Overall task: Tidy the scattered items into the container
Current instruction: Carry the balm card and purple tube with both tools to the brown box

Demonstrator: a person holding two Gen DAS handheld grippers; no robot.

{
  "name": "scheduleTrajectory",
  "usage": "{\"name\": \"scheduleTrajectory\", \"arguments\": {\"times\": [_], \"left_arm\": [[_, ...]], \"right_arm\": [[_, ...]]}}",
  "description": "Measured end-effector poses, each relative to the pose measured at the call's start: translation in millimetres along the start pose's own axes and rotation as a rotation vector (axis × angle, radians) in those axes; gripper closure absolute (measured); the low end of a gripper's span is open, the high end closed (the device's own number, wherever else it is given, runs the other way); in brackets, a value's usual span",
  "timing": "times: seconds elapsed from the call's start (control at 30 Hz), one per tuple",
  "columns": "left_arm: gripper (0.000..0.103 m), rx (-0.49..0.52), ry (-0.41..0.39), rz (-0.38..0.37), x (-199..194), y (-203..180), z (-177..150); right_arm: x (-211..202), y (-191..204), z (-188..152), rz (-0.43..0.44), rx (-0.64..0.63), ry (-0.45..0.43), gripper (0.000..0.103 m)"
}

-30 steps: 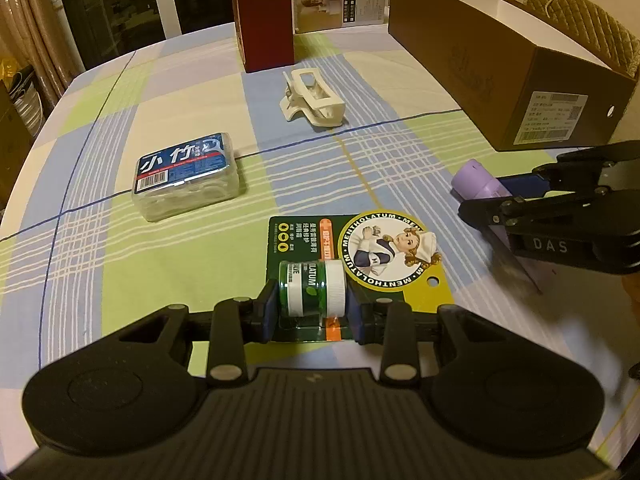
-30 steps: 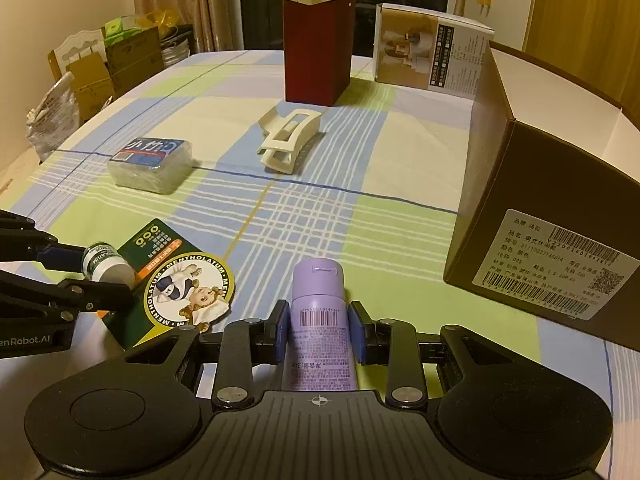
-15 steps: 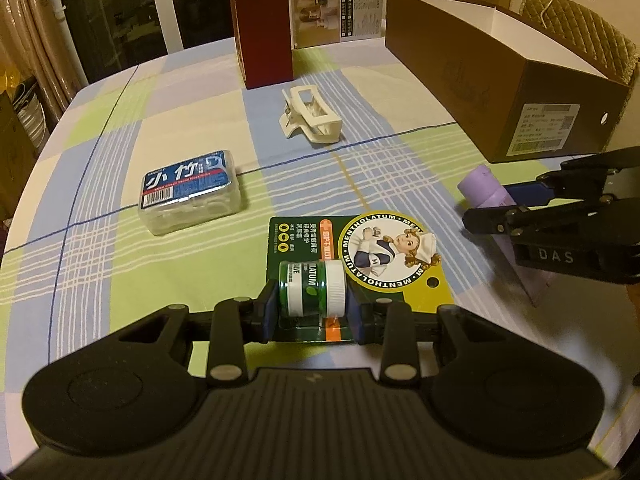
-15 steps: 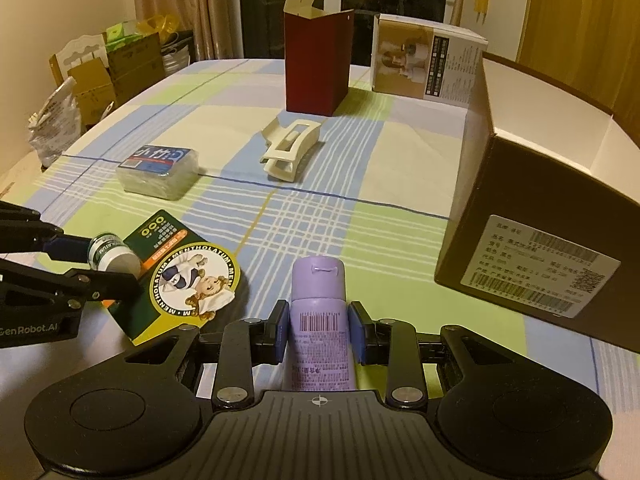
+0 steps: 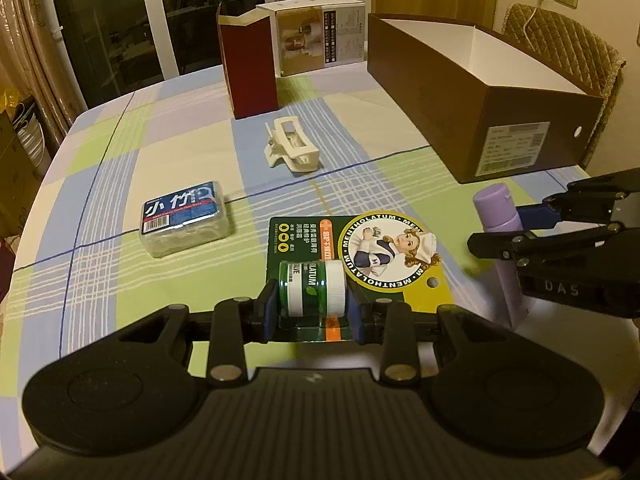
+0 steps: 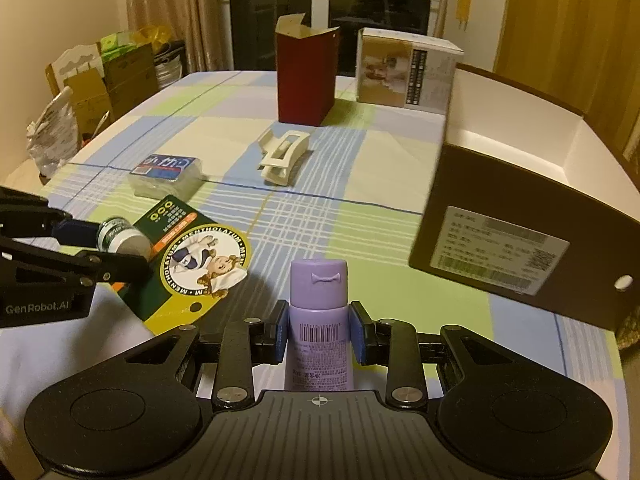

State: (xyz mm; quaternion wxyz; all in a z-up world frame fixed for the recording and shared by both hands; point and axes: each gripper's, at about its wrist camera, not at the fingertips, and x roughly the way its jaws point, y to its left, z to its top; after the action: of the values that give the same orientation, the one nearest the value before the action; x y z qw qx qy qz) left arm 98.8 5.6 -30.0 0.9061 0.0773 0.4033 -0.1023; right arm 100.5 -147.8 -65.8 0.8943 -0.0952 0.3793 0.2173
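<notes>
My left claw (image 5: 311, 312) grips the green Mentholatum blister pack (image 5: 356, 256), its blue pads pressed on either side of the small green-and-white jar at the card's near end, the card raised off the checked counter (image 5: 180, 160). My right claw (image 6: 319, 332) clamps a lilac tube (image 6: 318, 320) around its body, cap pointing forward and away from the claw. In the left wrist view the right claw (image 5: 516, 228) sits close on the right of the pack with the lilac tube (image 5: 500, 224) between its fingers; in the right wrist view the left claw (image 6: 116, 246) reaches in from the left with the blister pack (image 6: 192, 264) tilted. The open brown cardboard box (image 6: 500, 240), white inside, stands ahead and to the right of the right claw, its labelled end facing me. Ahead of the left claw and to its left lies a clear packet with a blue label (image 5: 182, 220); farther ahead rests a cream hair clip (image 5: 290, 150). Beyond the clip stand a dark red open carton (image 5: 248, 66) and, just beside it, a printed white product box (image 5: 320, 42).
</notes>
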Motion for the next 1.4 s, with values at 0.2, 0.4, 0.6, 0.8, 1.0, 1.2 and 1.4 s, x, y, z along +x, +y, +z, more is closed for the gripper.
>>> {"name": "scheduleTrajectory", "arguments": {"times": [0.2, 0.4, 0.6, 0.8, 1.0, 1.2, 1.4], "left_arm": [[0.073, 0.0, -0.014, -0.01, -16, -11, -3], [0.073, 0.001, -0.022, -0.017, -29, -20, -6], [0.073, -0.011, -0.029, -0.02, -44, -27, -11], [0.073, -0.022, -0.051, -0.03, -62, -37, -15], [0.073, -0.02, -0.066, -0.024, -76, -46, -17], [0.073, -0.028, -0.078, -0.013, -86, -50, -18], [0.073, -0.023, -0.087, -0.005, -95, -55, -18]], "right_arm": [[-17, 3, -2, -0.003, 0.015, -0.016, 0.069], [-32, 3, -6, -0.006, 0.031, -0.03, 0.069], [-50, 0, -10, -0.02, 0.055, -0.044, 0.069], [-67, 1, -15, -0.028, 0.065, -0.06, 0.069], [-81, 1, -19, -0.034, 0.069, -0.074, 0.069], [-90, 0, -22, -0.043, 0.077, -0.089, 0.069], [-98, -5, -26, -0.055, 0.09, -0.1, 0.069]]}}
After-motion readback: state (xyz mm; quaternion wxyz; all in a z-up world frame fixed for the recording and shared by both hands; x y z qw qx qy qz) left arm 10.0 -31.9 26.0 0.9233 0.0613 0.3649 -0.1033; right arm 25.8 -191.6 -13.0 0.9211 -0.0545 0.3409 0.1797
